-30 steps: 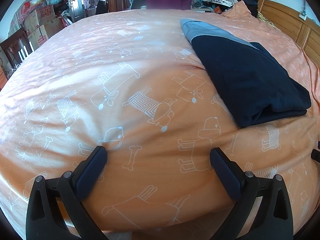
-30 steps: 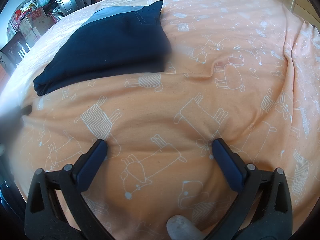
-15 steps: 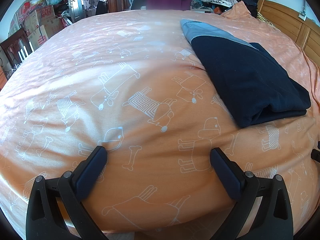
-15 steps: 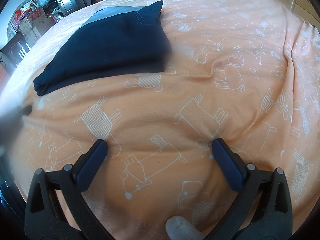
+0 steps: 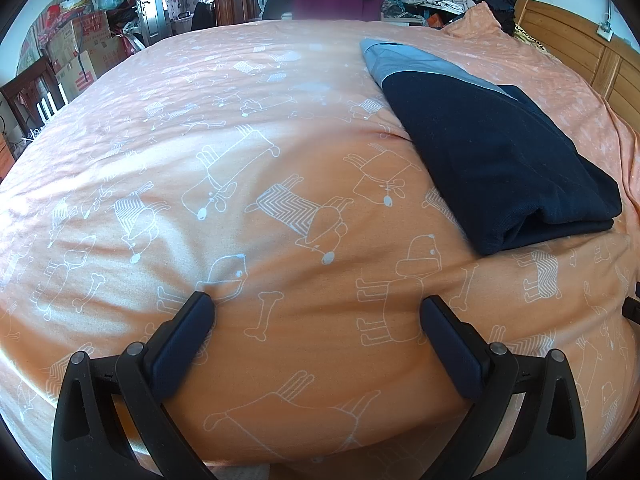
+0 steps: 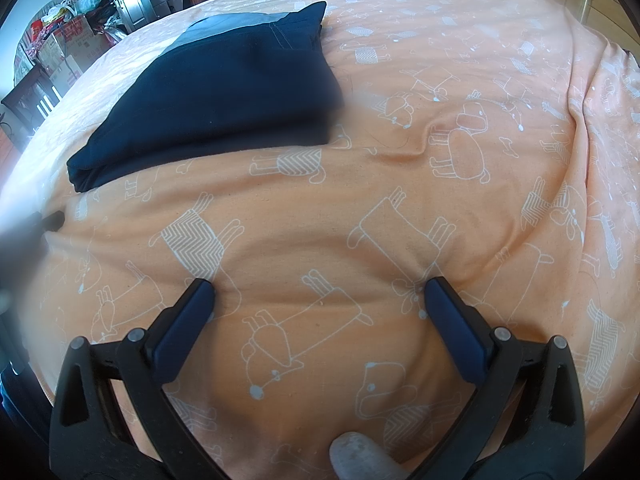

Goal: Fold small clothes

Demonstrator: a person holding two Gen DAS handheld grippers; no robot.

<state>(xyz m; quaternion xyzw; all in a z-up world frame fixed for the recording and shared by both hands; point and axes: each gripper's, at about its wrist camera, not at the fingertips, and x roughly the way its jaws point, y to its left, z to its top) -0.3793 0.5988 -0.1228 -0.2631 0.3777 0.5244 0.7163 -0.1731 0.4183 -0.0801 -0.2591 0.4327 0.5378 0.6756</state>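
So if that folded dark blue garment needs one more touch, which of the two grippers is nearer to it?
Probably the right gripper. In its view the navy garment lies ahead and only a little to the left. For the left gripper, it sits far off to the right. Both are open and empty on the orange bedspread.

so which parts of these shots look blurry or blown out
Right wrist view: the near right corner of the folded navy garment is smeared soft, a grey blur covers the left edge, and the bedspread stays sharp. Left wrist view: the garment is crisp, sunlight washes out the bedspread at far left, and fisheye bulges the bed.
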